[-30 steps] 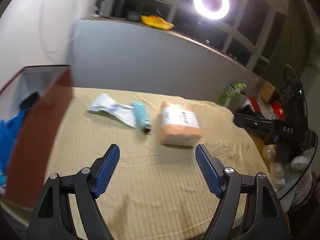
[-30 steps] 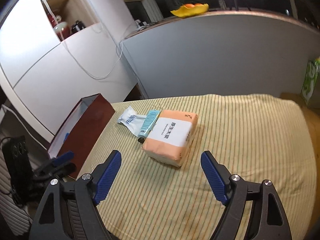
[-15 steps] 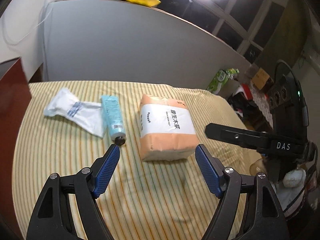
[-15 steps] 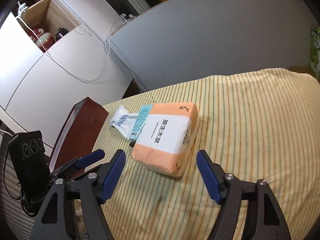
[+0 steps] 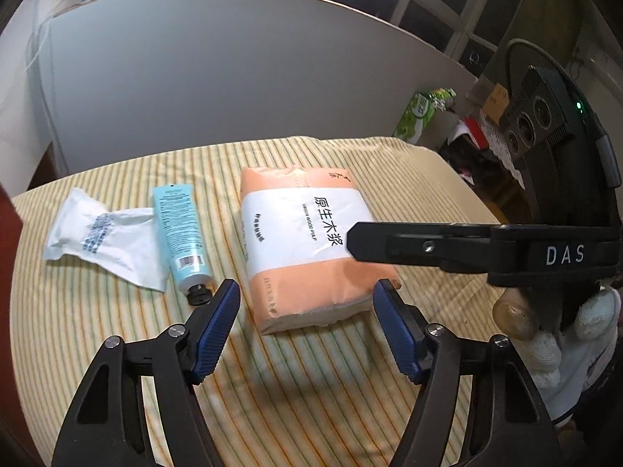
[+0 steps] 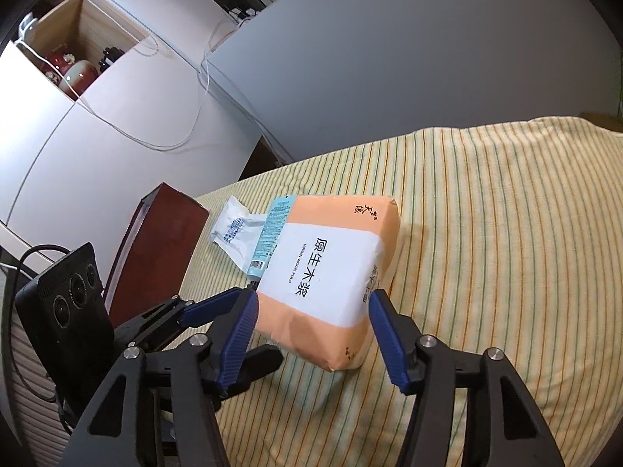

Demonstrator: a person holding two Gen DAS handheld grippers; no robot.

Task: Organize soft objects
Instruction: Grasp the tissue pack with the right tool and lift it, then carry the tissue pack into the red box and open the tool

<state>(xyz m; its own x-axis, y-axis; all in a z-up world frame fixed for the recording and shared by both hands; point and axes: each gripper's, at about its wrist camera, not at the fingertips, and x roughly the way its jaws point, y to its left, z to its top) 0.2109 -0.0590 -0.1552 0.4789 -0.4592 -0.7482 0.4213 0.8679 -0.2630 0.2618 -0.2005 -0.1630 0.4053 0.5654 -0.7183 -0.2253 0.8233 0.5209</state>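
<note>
An orange tissue pack [image 5: 303, 241] [image 6: 331, 272] with a white label lies on the striped cloth. Left of it are a teal tube [image 5: 179, 233] [image 6: 268, 237] and a white pouch [image 5: 101, 237] [image 6: 233, 229]. My left gripper [image 5: 307, 311] hovers at the pack's near end, its jaws closing, with the pack just ahead of the blue pads. My right gripper [image 6: 313, 303] straddles the pack's near corner, also closing; I see no pad pressing. Its black finger crosses the label in the left wrist view. The left gripper's pad [image 6: 210, 309] shows beside the right one.
A red-brown box [image 6: 155, 253] stands at the cloth's left edge. A grey partition [image 5: 233, 78] closes off the back. A green packet [image 5: 420, 116] sits beyond the far right corner. A gloved hand [image 5: 564, 342] holds the right gripper. Bare striped cloth [image 6: 506, 233] lies to the right.
Both grippers have come forward and down to the orange pack. The right jaws have narrowed clearly, the left slightly. The right gripper's finger now overlaps the pack in the left wrist view.
</note>
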